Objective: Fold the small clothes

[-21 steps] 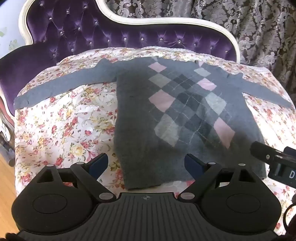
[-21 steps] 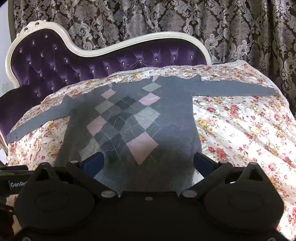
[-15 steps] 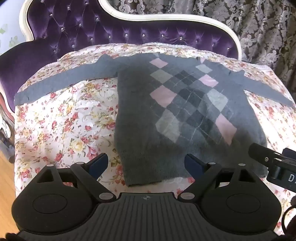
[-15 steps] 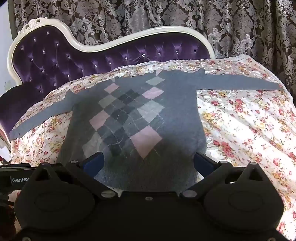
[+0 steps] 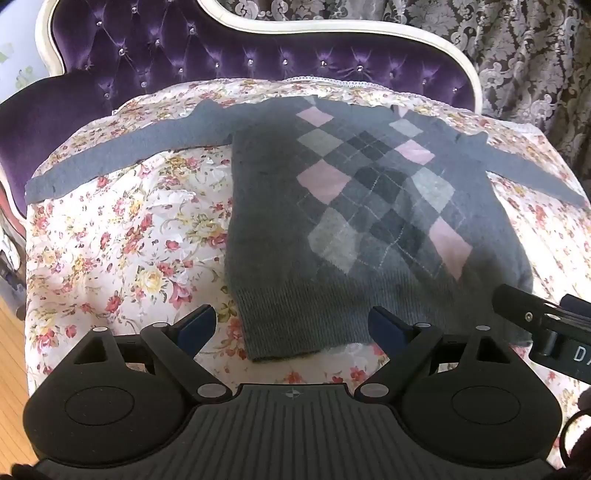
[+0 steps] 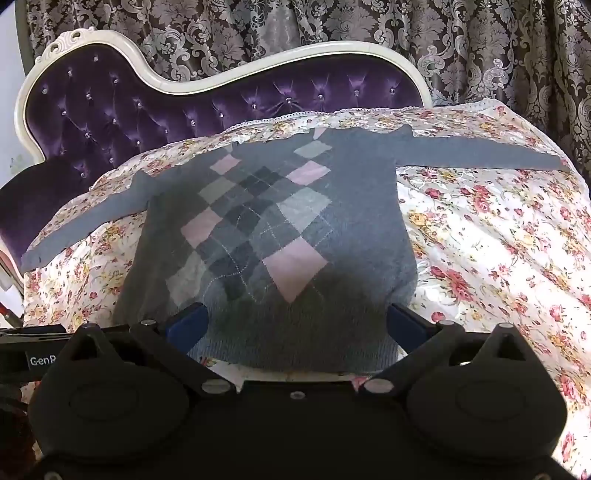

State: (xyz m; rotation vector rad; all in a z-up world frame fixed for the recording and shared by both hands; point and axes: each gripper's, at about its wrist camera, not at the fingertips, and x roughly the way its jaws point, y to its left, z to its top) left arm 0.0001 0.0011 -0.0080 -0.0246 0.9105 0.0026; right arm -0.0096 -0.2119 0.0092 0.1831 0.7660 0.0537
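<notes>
A gray argyle sweater [image 5: 354, 229] with pink and pale gray diamonds lies flat, front up, on a floral bedspread [image 5: 122, 251] that covers a purple tufted sofa [image 5: 221, 62] with a cream frame. Both sleeves are spread straight out to the sides, one toward 9 o'clock and one toward 3 o'clock. The neckline points to 12 o'clock, near the sofa back, and the ribbed hem lies at 6 o'clock, closest to the cameras. Patterned brown and silver curtains [image 6: 332, 33] hang behind the sofa.

In the left wrist view, the left gripper [image 5: 291, 328] hovers over the hem's left corner, angled downward. Its blue-padded fingers [image 5: 197, 325] stand wide apart with nothing between them, clear of the cloth. At 3 o'clock in this view, part of the right gripper [image 5: 517, 306] shows at the hem's right end.

In the right wrist view, the right gripper [image 6: 297, 326] sits over the hem's right half, also fully spread and empty. The hem passes between its fingers [image 6: 406, 325] without being pinched. Whether the fingertips touch the fabric cannot be told.
</notes>
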